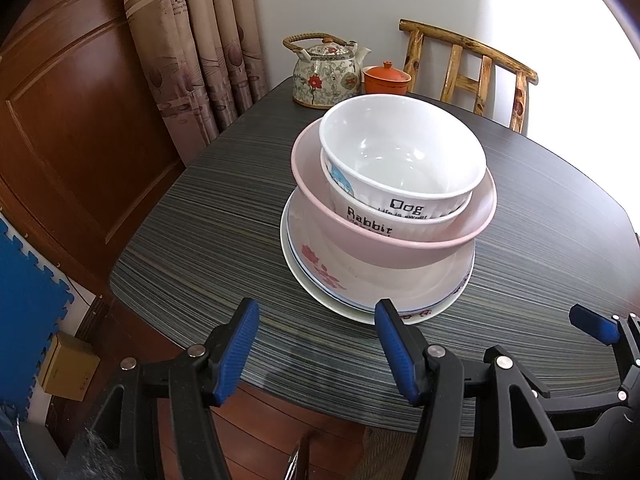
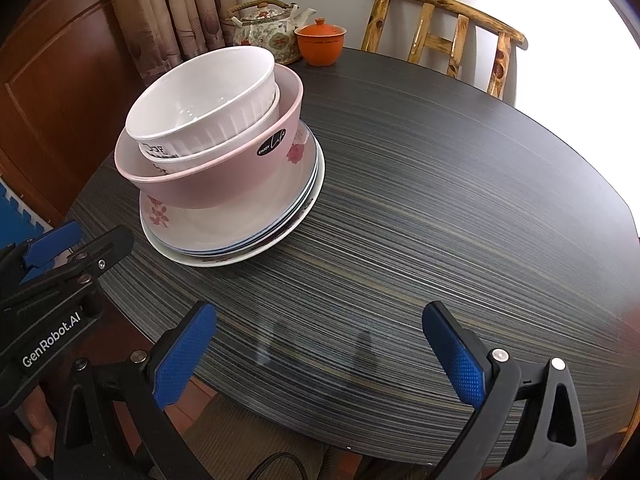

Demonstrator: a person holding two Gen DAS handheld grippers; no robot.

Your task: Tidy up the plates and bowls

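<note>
A stack of dishes stands on the dark striped table [image 1: 200, 248]. At the bottom are flowered plates [image 1: 320, 280], then a pink bowl [image 1: 392, 240], then a "Rabbit" bowl [image 1: 360, 208] with a white "Dog" bowl [image 1: 400, 152] nested on top. The stack also shows in the right wrist view: plates [image 2: 240, 236], pink bowl [image 2: 224, 176], top white bowl [image 2: 200, 96]. My left gripper [image 1: 316, 344] is open and empty, just short of the plates' near rim. My right gripper [image 2: 320, 352] is open and empty over bare table, right of the stack.
A flowered teapot [image 1: 326, 76] and an orange lidded cup [image 1: 386, 78] stand at the table's far edge. A wooden chair [image 1: 468, 68] is behind the table. A curtain [image 1: 192, 40] and wooden door [image 1: 60, 120] are at left.
</note>
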